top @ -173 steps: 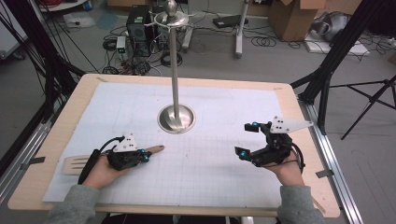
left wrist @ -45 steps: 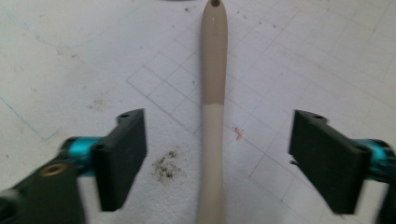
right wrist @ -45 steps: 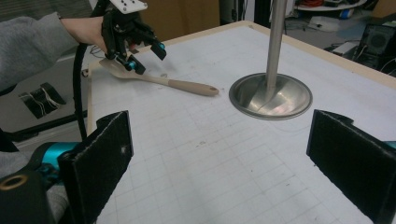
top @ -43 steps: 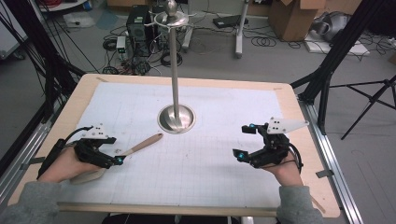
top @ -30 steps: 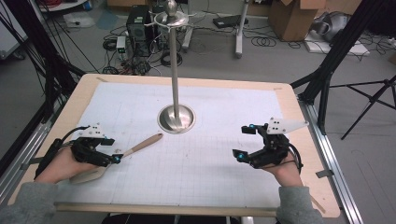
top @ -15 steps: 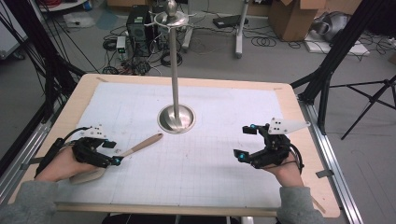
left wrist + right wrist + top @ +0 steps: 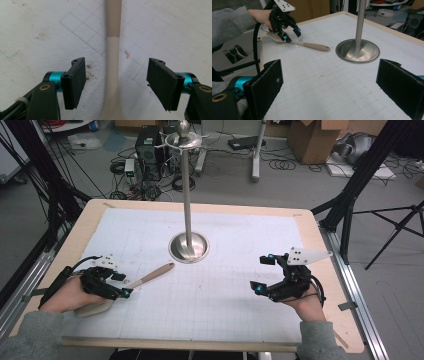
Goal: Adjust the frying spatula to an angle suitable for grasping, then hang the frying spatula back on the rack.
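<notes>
A pale wooden spatula lies on the white grid mat at the left, with its handle end pointing toward the stand. My left gripper is open and straddles the spatula's neck near the head. In the left gripper view the spatula runs up the middle between the two jaws of my left gripper, and neither pad touches it. The person's hand partly covers the spatula's head. My right gripper rests open at the right with nothing in it. The right gripper view looks between the wide-apart jaws of the right gripper to the spatula and the left gripper.
A metal stand with a round dished base and a tall pole stands at the mat's middle back; it is also in the right gripper view as the stand. The wooden table edge frames the mat. Cables and boxes lie on the floor beyond.
Since 5.8 s ago my left gripper has moved left along the spatula toward its head, and the handle end has swung slightly away. Nothing has moved in the last second. The right gripper has stayed put.
</notes>
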Available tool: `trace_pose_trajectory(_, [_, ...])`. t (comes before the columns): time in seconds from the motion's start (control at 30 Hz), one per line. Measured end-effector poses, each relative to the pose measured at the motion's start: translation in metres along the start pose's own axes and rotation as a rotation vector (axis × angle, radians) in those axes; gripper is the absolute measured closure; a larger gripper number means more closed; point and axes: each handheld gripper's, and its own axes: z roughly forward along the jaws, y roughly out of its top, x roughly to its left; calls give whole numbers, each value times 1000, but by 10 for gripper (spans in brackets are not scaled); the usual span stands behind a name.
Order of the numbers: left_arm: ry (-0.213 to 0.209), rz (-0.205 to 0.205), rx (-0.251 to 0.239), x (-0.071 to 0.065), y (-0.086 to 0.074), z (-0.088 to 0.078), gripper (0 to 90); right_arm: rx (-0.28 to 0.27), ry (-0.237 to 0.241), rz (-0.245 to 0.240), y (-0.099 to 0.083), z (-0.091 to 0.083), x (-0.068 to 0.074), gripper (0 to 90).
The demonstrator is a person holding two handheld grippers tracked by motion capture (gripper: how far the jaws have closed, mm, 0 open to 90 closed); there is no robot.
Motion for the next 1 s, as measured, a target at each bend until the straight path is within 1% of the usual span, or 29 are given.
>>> trace_pose_trajectory(0.07, [1, 3, 7, 1, 1, 1, 322, -3, -3, -2, 0, -1, 0, 62])
trace_pose_trajectory(0.1, [0, 4, 11, 2, 1, 1, 328, -1, -5, -5, 0, -1, -1, 61])
trace_pose_trajectory(0.13, [-1, 5, 14, 2, 1, 1, 333, 3, -3, 3, -1, -1, 0, 62])
trace_pose_trajectory(0.2, [6, 5, 25, 3, 1, 1, 342, 9, -5, 0, -2, -1, 0, 62])
trace_pose_trajectory(0.33, [8, 4, 33, 4, -1, 1, 368, 1, -4, 0, -2, -3, 1, 62])
trace_pose_trajectory(0.4, [3, 3, 40, 3, -1, 1, 380, -1, -7, -1, -2, -4, 1, 62])
trace_pose_trajectory(0.5, [-6, 19, 52, 4, 0, 1, 410, -5, -10, -1, -2, -5, 0, 62])
trace_pose_trajectory(0.53, [-7, 18, 47, 4, 0, 2, 422, -5, -10, -2, -2, -4, 0, 62])
trace_pose_trajectory(0.63, [-7, 22, 61, 5, 0, 3, 439, 4, -7, 5, -2, -3, 0, 62])
trace_pose_trajectory(0.7, [-1, 19, 65, 5, 0, 3, 452, 11, -3, 0, -2, -3, 0, 62])
trace_pose_trajectory(0.8, [-3, 16, 69, 5, 0, 3, 481, 5, -3, 1, -2, -4, 1, 61])
trace_pose_trajectory(1.0, [-7, 16, 87, 5, -1, 2, 506, 2, -4, 0, -2, -5, 1, 62])
